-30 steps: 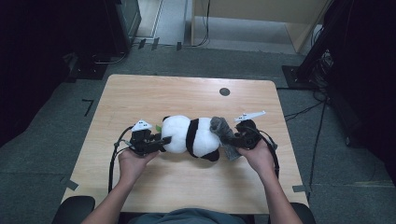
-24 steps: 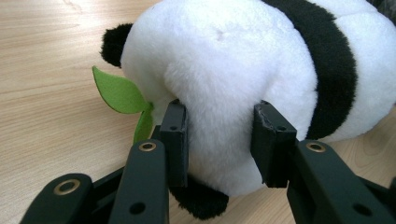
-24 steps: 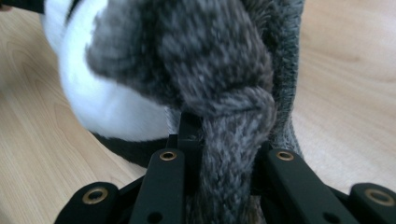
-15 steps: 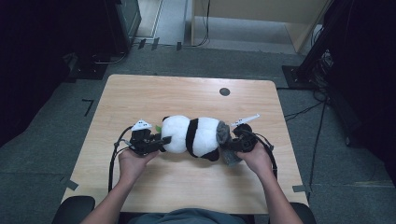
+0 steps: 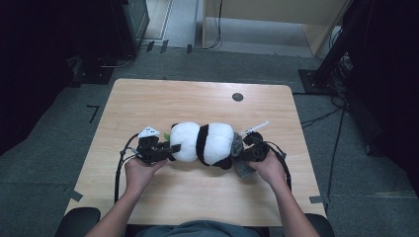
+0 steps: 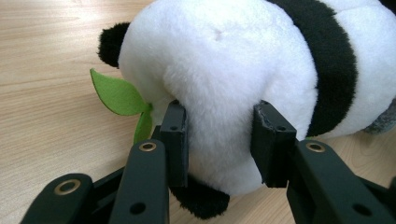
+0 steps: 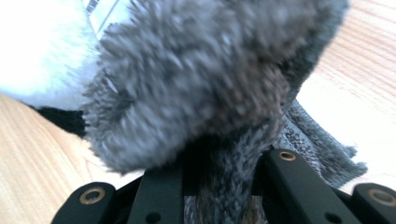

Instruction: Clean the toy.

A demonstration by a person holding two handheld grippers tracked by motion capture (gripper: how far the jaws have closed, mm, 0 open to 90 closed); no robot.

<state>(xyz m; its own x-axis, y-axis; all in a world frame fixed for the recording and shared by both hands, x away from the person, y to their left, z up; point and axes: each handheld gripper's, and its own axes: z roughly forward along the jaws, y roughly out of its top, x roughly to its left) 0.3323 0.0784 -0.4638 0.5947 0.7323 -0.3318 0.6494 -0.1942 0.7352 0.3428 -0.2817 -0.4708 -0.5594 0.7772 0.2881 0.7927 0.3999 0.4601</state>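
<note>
A black-and-white panda plush (image 5: 202, 143) lies on its side in the middle of the wooden table (image 5: 197, 103). My left gripper (image 5: 167, 149) is shut on the panda's white head (image 6: 219, 84), and its jaws press into the fur from both sides. A green felt leaf (image 6: 119, 95) sticks out beside the head. My right gripper (image 5: 245, 154) is at the panda's other end, shut on a grey fuzzy cloth (image 7: 201, 93). The cloth (image 5: 240, 160) bunches against the plush and hides the jaw tips.
A small black round cap (image 5: 237, 97) sits in the tabletop toward the far side. Cables trail from both grippers across the near half of the table. Dark equipment and floor cables (image 5: 326, 116) surround the table.
My right gripper has carried the grey cloth leftward, up against the panda's rear end. The left gripper and the panda have stayed put.
</note>
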